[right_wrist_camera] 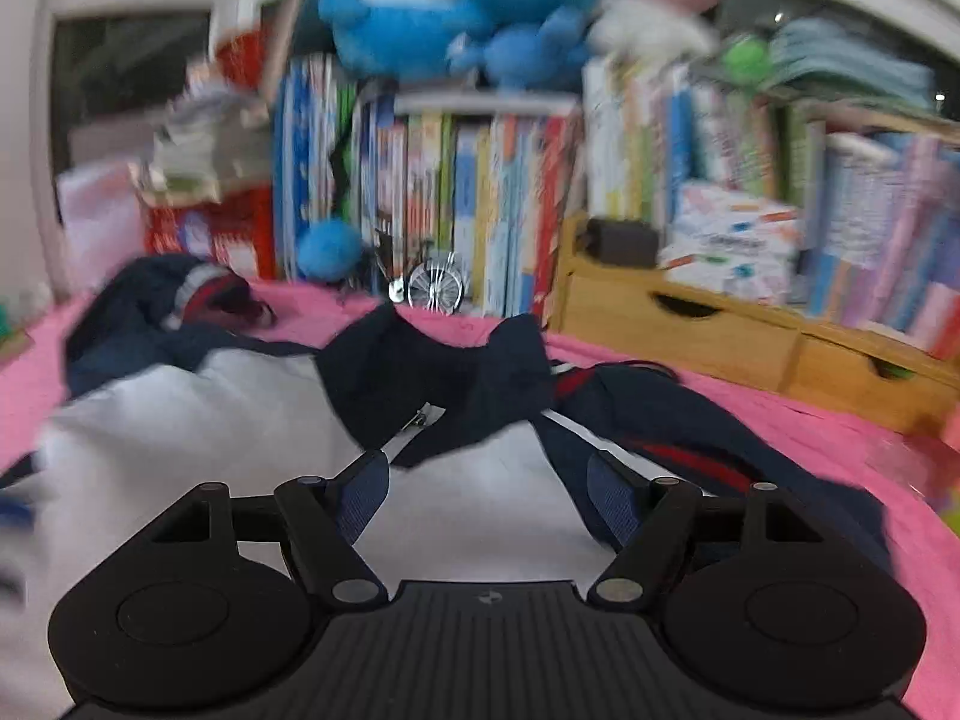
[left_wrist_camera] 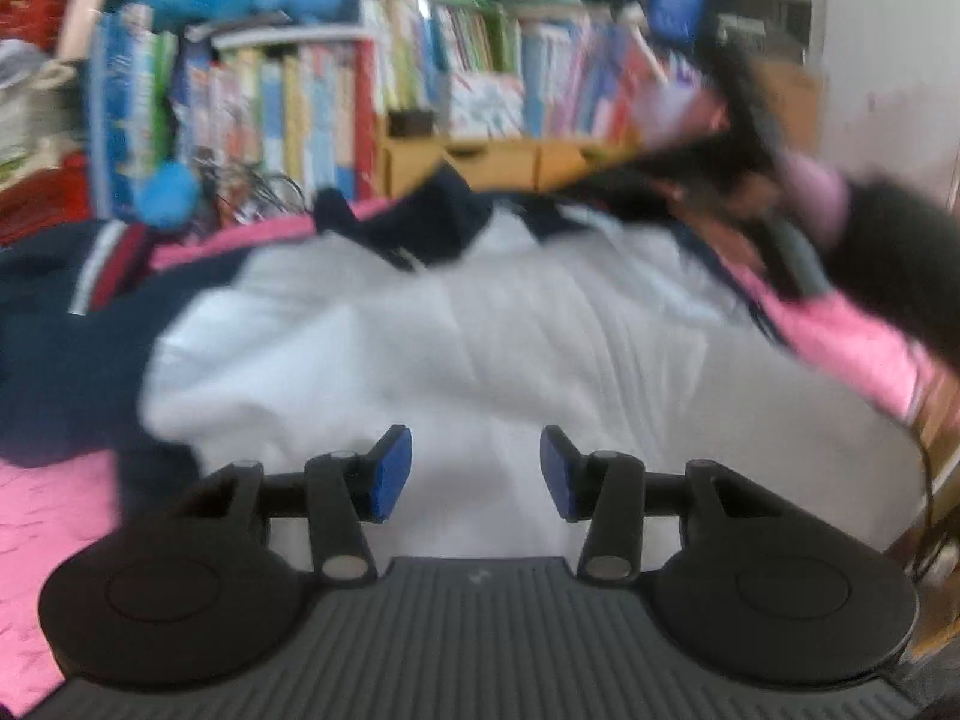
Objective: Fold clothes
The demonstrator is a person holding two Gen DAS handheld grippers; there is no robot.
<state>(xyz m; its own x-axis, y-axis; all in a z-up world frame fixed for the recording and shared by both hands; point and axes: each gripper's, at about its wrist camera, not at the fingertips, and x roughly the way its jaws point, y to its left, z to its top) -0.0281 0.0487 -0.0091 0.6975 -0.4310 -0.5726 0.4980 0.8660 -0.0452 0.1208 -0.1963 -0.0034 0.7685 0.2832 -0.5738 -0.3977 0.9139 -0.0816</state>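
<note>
Two grippers hang over the work, and neither holds anything: our left gripper (left_wrist_camera: 476, 474) has its blue pads spread with only cloth lying below the gap, and our right gripper (right_wrist_camera: 487, 501) stands spread wider, its jaws likewise bare. No earlier view is at hand, so we speak only of how they stand. The jacket (right_wrist_camera: 252, 420), white in the body with dark navy sleeves and collar, lies spread on the pink cover (right_wrist_camera: 810, 420) in front of the bookshelf (right_wrist_camera: 456, 192), zip side up as far as we can tell through the blur. One navy sleeve (right_wrist_camera: 690, 426) with a red stripe trails to the right of the body; the other sleeve (left_wrist_camera: 66, 324) lies off to the left. From the left wrist view the right gripper shows as a dark blurred shape (left_wrist_camera: 780, 204) near the far right shoulder. We judge the fold barely begun: the body lies fairly flat but wrinkled, and the collar (right_wrist_camera: 432, 384) is bunched. To do the next step well, we should each pinch a sleeve near its cuff, taking one layer only, lift just enough to clear the body, and lay it straight across the chest. We should smooth the white panel first, since creases folded in now will stay.
</note>
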